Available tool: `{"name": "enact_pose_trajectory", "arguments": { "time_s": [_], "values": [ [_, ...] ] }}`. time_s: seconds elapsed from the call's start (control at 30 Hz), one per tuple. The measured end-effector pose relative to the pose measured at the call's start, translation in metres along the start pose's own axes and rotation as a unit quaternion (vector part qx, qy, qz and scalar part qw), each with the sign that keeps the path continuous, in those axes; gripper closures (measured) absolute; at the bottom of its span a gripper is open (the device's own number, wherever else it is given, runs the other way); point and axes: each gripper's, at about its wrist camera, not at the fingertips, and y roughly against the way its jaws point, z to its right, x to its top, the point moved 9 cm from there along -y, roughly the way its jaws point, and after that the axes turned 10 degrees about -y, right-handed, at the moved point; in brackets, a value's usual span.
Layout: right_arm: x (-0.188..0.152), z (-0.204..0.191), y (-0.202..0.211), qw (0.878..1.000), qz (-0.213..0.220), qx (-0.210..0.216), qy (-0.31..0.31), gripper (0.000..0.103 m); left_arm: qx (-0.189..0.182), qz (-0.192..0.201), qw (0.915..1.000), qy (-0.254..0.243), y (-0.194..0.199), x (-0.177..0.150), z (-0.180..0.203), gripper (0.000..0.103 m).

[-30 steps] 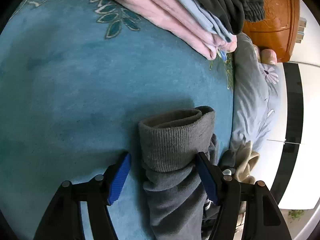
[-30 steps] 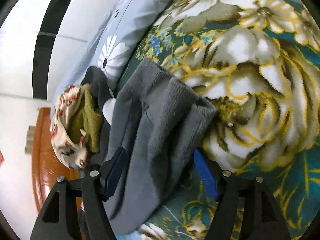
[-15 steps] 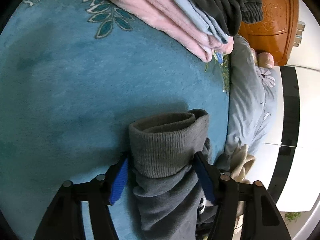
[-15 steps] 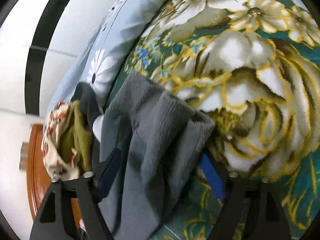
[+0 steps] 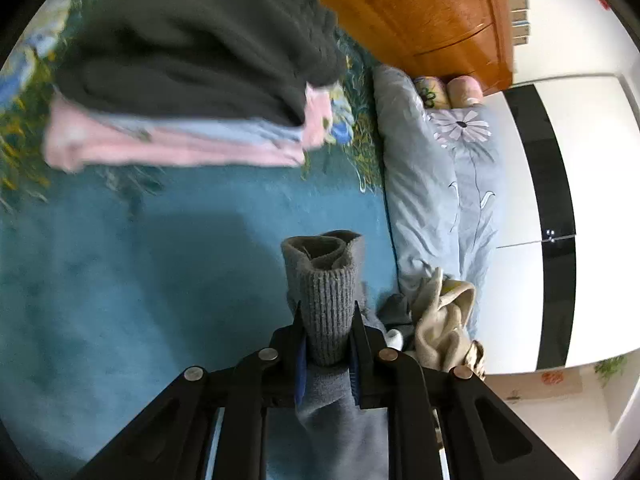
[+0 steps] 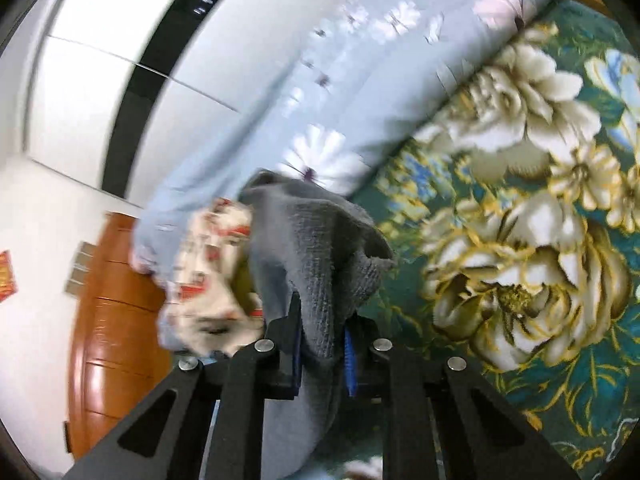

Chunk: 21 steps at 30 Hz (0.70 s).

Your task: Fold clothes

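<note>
Above the bed [image 5: 120, 300], both grippers' fingers are closing, pinching 1 grey garment: the left gripper [image 5: 326, 344] at its ribbed cuff [image 5: 326, 304], the right gripper [image 6: 320, 344] at another edge. Next: spread it flat.

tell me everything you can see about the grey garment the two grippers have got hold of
The grey garment is a soft knit of fleecy look, with a ribbed cuff standing up past the fingers of the left gripper, its round opening facing the camera. The jaws are closing on the cuff, blue pads against the rib. The right gripper is closing on a bunched, thicker fold of the same cloth. The rest hangs below both grippers, paler grey on the inside. It is held above the teal floral blanket.
</note>
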Motion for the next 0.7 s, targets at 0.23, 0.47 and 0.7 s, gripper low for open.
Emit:
{"name": "enact_pose_trajectory", "arguments": {
  "time_s": [0.23,0.47,0.7],
  "values": [
    [-0.048,0.114,-0.042,0.988,-0.062,-0.122,-0.069,0.086,0.095,-0.071,0.99,0.077,-0.015,-0.047,-0.113,0.085],
    [-0.041,0.07,-0.032,0.993,-0.046,-0.112,-0.009,0.086,0.08,-0.077,0.993,0.041,-0.006,-0.043,-0.099,0.077],
    [-0.102,-0.066,-0.01,0.957,-0.014,-0.135,0.257,0.086,0.068,-0.053,0.996,0.026,0.028,-0.051,-0.093,0.049]
  ]
}}
